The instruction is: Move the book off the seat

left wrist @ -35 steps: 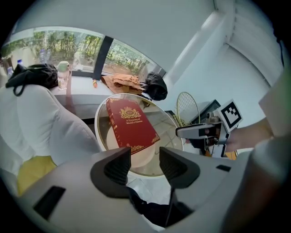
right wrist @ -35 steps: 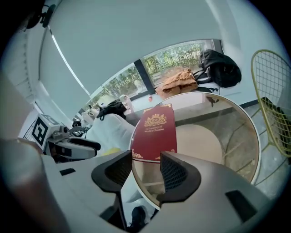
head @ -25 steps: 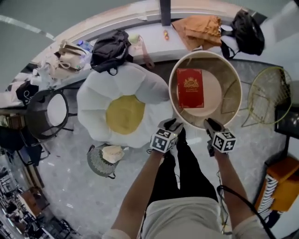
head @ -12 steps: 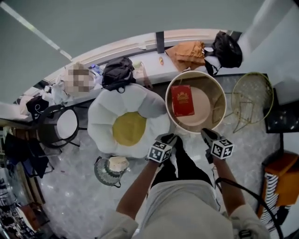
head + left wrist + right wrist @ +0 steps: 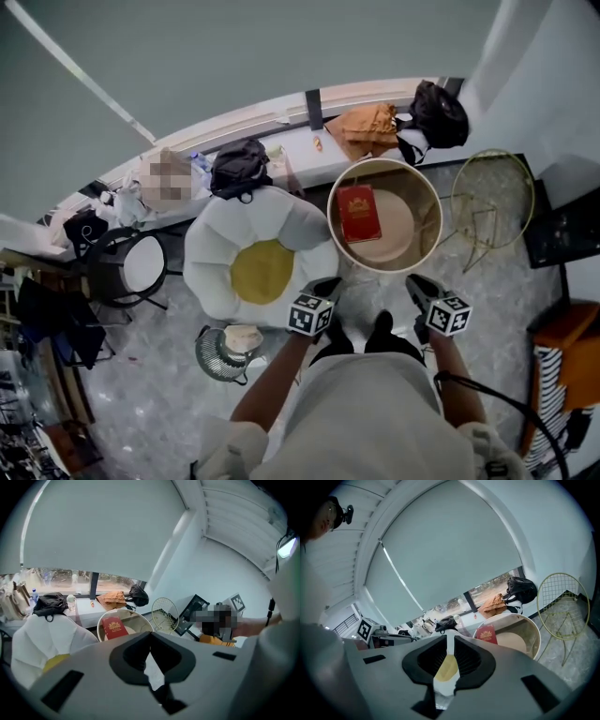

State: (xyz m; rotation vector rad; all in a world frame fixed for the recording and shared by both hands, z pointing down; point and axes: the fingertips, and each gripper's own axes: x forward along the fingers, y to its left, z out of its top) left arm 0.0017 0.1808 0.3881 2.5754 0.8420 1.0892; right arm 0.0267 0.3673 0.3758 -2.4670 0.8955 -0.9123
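A red book (image 5: pixel 359 213) with a gold crest lies flat on the seat of a round beige tub chair (image 5: pixel 427 202). It also shows in the left gripper view as the book (image 5: pixel 114 626) and in the right gripper view as the book (image 5: pixel 486 634). My left gripper (image 5: pixel 325 287) hangs short of the chair's near rim, shut and empty; its jaw tips meet (image 5: pixel 150 639). My right gripper (image 5: pixel 415 284) is level with it on the right, also short of the rim. Only a thin slit shows between its jaws (image 5: pixel 447 643), and nothing is in them.
A white egg-shaped cushion seat (image 5: pixel 258 258) stands left of the tub chair and a yellow wire chair (image 5: pixel 492 202) right of it. Behind is a window ledge (image 5: pixel 291 141) with a black backpack (image 5: pixel 239 167), an orange cloth (image 5: pixel 364 125) and a black bag (image 5: pixel 436 114). A black stool (image 5: pixel 141 265) and a wire basket (image 5: pixel 230 347) are at the left.
The person has stepped back, so both grippers now sit farther from the tub chair. The book has not moved on the seat.
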